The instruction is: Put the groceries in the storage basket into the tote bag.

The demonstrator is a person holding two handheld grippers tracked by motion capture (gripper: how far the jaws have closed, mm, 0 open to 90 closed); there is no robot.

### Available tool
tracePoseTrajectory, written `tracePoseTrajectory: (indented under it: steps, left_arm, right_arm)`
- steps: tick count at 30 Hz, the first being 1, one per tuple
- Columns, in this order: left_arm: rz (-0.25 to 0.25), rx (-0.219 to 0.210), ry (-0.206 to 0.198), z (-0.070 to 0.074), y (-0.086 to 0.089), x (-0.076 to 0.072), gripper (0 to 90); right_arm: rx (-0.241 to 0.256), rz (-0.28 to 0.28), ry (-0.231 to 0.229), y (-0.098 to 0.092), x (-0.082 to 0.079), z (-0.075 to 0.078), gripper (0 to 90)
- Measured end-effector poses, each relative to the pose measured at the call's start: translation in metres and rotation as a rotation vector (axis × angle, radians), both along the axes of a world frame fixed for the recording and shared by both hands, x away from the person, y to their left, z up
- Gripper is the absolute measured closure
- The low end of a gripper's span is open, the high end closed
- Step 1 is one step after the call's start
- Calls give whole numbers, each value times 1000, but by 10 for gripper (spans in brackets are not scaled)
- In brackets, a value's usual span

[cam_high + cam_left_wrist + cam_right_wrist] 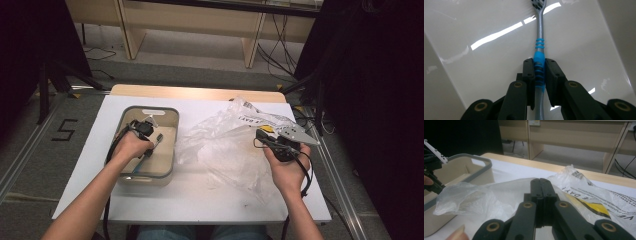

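The toothbrush [539,57] is lying lengthwise inside the bin [171,131], its bristled head pointing toward twelve o'clock in the left gripper view, and the left gripper [539,71] is clamping its blue ribbed grip section between both jaws. I judge the brush is being lifted from or set onto the bin's glossy floor; either way, keeping the hold centred on the ribbed rubber and moving straight up or down should stop the slim handle from pivoting.

From the high view, the left gripper [148,131] is working over the middle of the bin, with grey-rimmed walls closing it in all round, so only the vertical way is free. At three o'clock of the bin, a crumpled clear plastic bag [235,145] is spreading across the white table [200,205], touching the bin's near corner. The right gripper [541,187] is resting on that bag with jaws pressed together, holding nothing that I can make out.
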State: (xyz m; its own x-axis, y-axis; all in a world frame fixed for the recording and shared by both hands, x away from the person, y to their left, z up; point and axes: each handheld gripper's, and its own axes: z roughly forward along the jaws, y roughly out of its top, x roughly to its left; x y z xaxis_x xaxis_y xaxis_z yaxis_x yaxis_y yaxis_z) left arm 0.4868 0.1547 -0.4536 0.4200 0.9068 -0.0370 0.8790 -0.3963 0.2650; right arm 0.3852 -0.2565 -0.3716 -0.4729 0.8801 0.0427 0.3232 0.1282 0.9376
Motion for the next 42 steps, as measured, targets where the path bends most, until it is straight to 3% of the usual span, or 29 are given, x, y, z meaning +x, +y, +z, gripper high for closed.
tracePoseTrajectory:
  steps: [14,21,42]
  left_arm:
    - [-40,-6,-23,2,1,-2,787]
    - [-31,-26,-54,6,3,-4,788]
    - [-13,-119,-219,27,9,-13,789]
  right_arm:
    - [0,0,1,0,0,-1,900]
    - [-3,2,1,0,0,-1,900]
    - [-4,1,-1,2,0,-2,900]
